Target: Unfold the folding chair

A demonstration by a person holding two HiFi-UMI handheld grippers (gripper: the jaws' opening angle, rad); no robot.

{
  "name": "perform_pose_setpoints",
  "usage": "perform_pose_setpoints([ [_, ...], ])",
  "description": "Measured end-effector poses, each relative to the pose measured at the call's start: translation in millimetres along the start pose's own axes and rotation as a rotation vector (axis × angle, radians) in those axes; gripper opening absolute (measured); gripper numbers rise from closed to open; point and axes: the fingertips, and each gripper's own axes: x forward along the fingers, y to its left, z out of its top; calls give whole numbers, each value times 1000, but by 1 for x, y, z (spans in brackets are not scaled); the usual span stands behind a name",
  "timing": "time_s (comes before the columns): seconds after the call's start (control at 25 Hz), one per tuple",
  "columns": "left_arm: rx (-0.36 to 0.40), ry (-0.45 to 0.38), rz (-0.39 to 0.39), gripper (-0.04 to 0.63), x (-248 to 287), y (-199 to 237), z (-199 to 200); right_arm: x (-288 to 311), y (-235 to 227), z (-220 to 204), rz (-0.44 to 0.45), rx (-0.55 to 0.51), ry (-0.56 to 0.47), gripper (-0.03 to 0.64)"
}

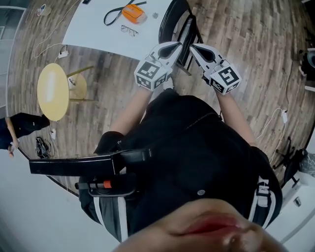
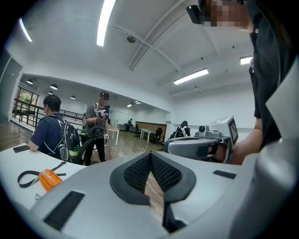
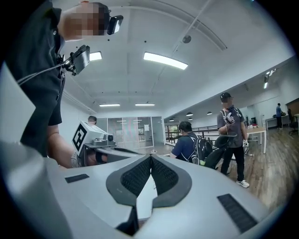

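Observation:
The black folding chair (image 1: 178,23) stands folded against the edge of the white table (image 1: 98,29), just beyond both grippers in the head view. My left gripper (image 1: 176,47) and right gripper (image 1: 195,48) are held side by side in front of me, tips close to the chair's lower frame; contact cannot be told. Both are shut with nothing between the pads. In the left gripper view the shut jaws (image 2: 150,154) point across the room, and the right gripper (image 2: 201,144) shows beside them. The right gripper view shows its shut jaws (image 3: 151,158) with the left gripper (image 3: 93,140) alongside. The chair appears in neither gripper view.
On the table lie an orange object (image 1: 133,13), glasses (image 1: 129,31) and a black strap (image 1: 114,15). A yellow round stool (image 1: 53,91) stands to the left on the wood floor, with cables around it. A standing person (image 2: 97,130) and a seated one (image 2: 51,128) are nearby.

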Motion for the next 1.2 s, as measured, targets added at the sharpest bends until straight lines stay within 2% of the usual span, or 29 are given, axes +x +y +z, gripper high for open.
perform_pose_setpoints([
  [0.4,-31,70,-28,5,16,100,-21,84,-35,-9,-112,9,22,8],
  [0.56,-72,138,-29,5,30,127,-45,97,-44,-16,-130,23,37,8],
  [0.68,-102,227,22,13,38,152,-75,103,-44,-24,-128,26,63,8],
  [0.84,-158,369,65,151,52,178,-115,103,-48,-32,-147,46,82,8],
  [0.92,-183,440,80,194,61,189,-133,103,-53,-34,-158,55,87,8],
  [1.08,-224,540,152,232,72,210,-167,95,-54,-35,-179,63,93,8],
  [1.2,-288,595,167,239,82,218,-185,87,-59,-34,-208,65,94,8],
])
